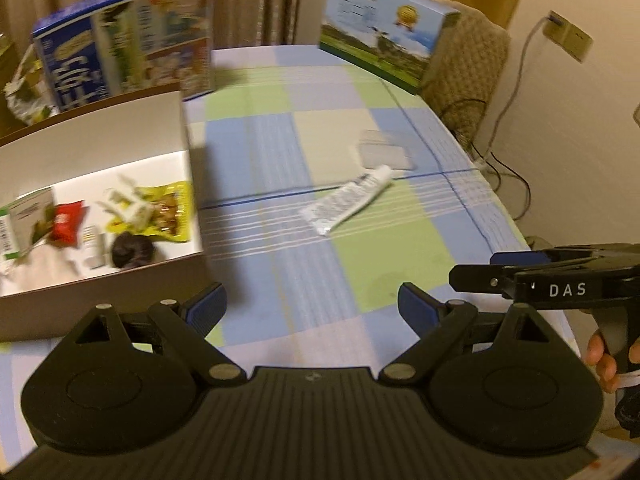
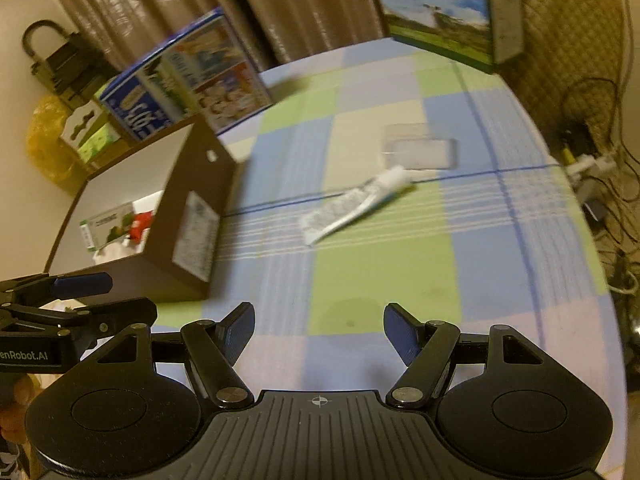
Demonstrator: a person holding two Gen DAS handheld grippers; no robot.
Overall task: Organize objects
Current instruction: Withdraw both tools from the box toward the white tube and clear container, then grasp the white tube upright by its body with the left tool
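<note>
Tube (image 1: pixel 347 203) on the checked cloth of the surface (image 1: pixel 384 280), mid-way across, lying flat, cap end touching or just overlapping a clear flat case (image 1: pixel 385 153) behind it; exact contact blurred. Both outside the box (image 1: pixel 120 132), which sits open at the left edge with a small green-edged carton (image 1: pixel 28 220), red packet (image 1: pixel 69 222), yellow snack bag (image 1: pixel 168 210), white bits and a dark round thing (image 1: pixel 131 251) already inside. Judged well along, then: most small things boxed, tube and case left to go in. Two big printed cartons standing at the far edge, a blue one (image 1: pixel 132 40) behind the box and a landscape one (image 1: pixel 384 36) to the right; unclear whether part of the job. Left tool (image 1: pixel 312 306) spread wide, empty, low over the near cloth beside the box corner. Right tool (image 2: pixel 319 332) likewise wide and empty, pointed toward the tube, well short of it. Each tool visible side-on at the edge of the other's view. Likely next: tube by the right tool, being nearer its line; thin and flat, so a low pinch across the body probably needed.
</note>
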